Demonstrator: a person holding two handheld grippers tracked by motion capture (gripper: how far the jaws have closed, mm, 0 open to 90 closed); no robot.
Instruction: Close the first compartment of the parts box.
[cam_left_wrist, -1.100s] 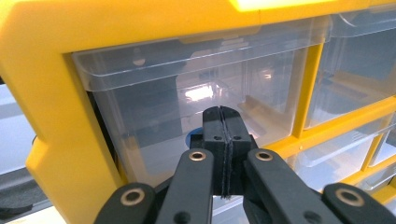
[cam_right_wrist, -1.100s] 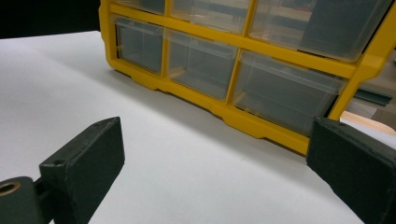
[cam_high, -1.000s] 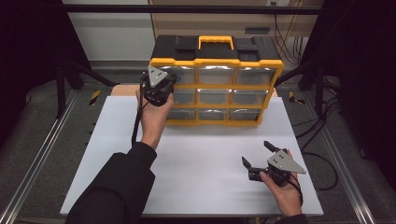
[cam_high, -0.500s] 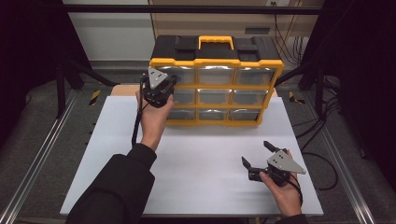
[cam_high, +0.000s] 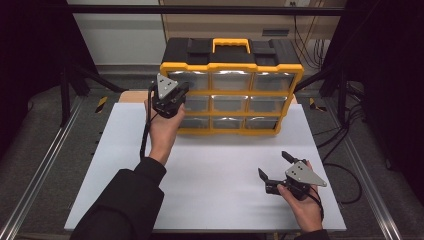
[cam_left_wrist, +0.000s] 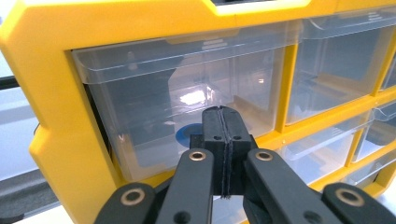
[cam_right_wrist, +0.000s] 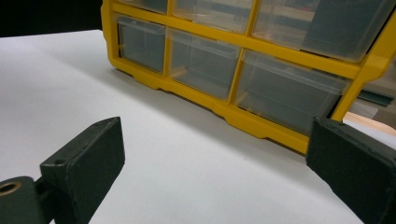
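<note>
A yellow-framed organiser (cam_high: 231, 92) with clear drawers and a black top stands at the back of the white table (cam_high: 210, 180). My left gripper (cam_high: 180, 92) is shut, held up against the organiser's left column of drawers. In the left gripper view its closed jaws (cam_left_wrist: 223, 114) point at the top-left clear drawer (cam_left_wrist: 154, 98), with nothing between them. A blue round item (cam_left_wrist: 185, 136) shows inside that drawer. My right gripper (cam_high: 272, 164) rests low near the table's front right, open and empty. Its jaws (cam_right_wrist: 219, 158) face the bottom drawer row (cam_right_wrist: 205, 63).
The organiser has a yellow carry handle (cam_high: 231, 44) on top. A metal frame rail (cam_high: 35, 170) runs along the table's left side, and cables (cam_high: 345, 175) lie off its right edge. White table surface stretches between the two hands.
</note>
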